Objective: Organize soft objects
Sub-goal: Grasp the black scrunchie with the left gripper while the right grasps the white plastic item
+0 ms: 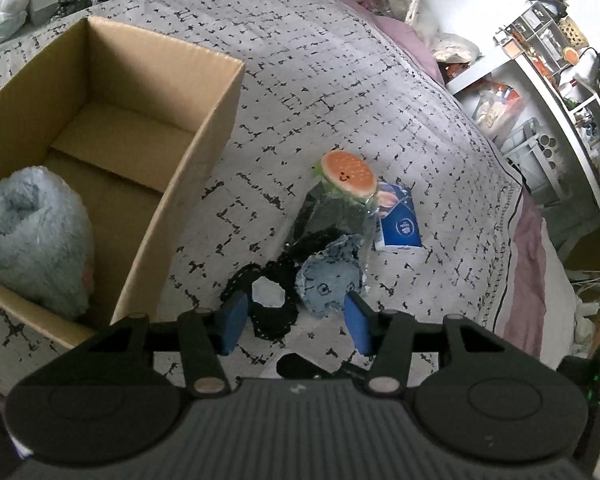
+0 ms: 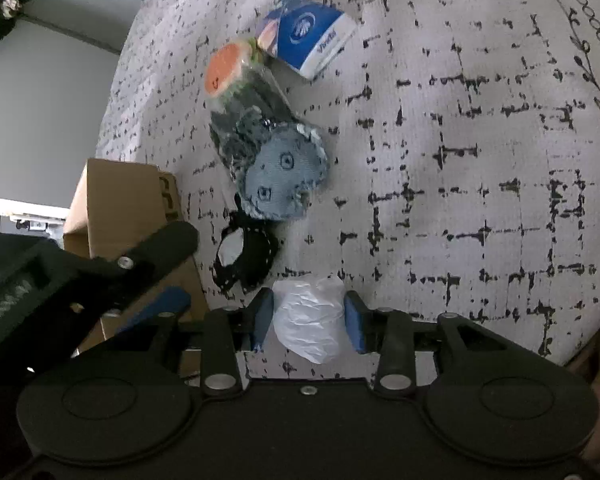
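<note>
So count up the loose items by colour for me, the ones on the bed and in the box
Light blue: 2, fluffy roll in the cardboard box, denim plush
Black: 1, lace piece
White: 1, crumpled bag
Orange: 1, burger-topped packet
Dark blue: 1, tissue pack
Total: 6

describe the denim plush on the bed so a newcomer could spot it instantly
Start at the cardboard box on the patterned bedspread; a short row of items lies beside its open side. The denim plush sits between a black crocheted piece and a clear-wrapped dark bundle topped by an orange burger-face toy. It alone is pale blue, rounded, with frayed edges and stitched square eyes.
</note>
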A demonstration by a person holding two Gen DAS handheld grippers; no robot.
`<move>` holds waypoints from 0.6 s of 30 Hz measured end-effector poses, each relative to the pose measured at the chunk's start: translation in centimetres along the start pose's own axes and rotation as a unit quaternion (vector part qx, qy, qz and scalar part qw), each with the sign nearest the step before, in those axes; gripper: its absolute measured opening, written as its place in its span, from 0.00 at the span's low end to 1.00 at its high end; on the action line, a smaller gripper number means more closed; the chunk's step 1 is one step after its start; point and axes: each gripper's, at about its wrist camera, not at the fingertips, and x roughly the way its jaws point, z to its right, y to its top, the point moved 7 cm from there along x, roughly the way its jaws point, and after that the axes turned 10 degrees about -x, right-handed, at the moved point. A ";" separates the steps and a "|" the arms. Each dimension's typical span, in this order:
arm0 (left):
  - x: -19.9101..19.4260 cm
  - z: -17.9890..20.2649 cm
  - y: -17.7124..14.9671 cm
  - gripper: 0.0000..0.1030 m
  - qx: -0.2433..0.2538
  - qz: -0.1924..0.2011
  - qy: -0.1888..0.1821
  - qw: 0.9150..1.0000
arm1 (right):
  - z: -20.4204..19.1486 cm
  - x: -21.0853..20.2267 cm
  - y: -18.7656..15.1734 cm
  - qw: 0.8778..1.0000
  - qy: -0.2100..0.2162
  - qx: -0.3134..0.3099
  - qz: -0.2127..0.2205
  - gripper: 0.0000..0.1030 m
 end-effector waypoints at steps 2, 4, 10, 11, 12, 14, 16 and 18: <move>0.3 0.0 -0.2 0.51 0.003 -0.003 0.002 1.000 | 0.7 -0.7 0.4 1.000 -0.010 0.013 0.019 0.36; 0.6 0.1 -0.4 0.51 0.008 -0.004 0.008 1.000 | 1.5 -1.2 0.7 0.999 -0.021 0.029 0.039 0.36; 1.7 0.7 -0.6 0.51 0.040 0.003 0.033 0.999 | 3.5 -2.5 1.4 0.994 -0.028 0.077 0.074 0.36; 1.8 0.9 -0.6 0.51 0.047 0.007 0.038 0.998 | 3.7 -2.6 1.4 0.993 -0.028 0.081 0.078 0.37; 1.9 1.0 -0.6 0.51 0.050 0.007 0.041 0.998 | 3.7 -2.6 1.5 0.993 -0.027 0.086 0.080 0.37; 2.3 1.1 -0.7 0.51 0.054 0.005 0.049 0.997 | 4.0 -3.0 1.6 0.991 -0.025 0.097 0.093 0.37; 2.6 1.3 -0.6 0.51 0.070 0.017 0.063 0.995 | 4.1 -3.5 1.8 0.989 -0.029 0.097 0.105 0.37; 3.1 1.3 -0.7 0.51 0.070 0.011 0.067 0.995 | 4.1 -3.4 1.9 0.989 -0.026 0.100 0.106 0.37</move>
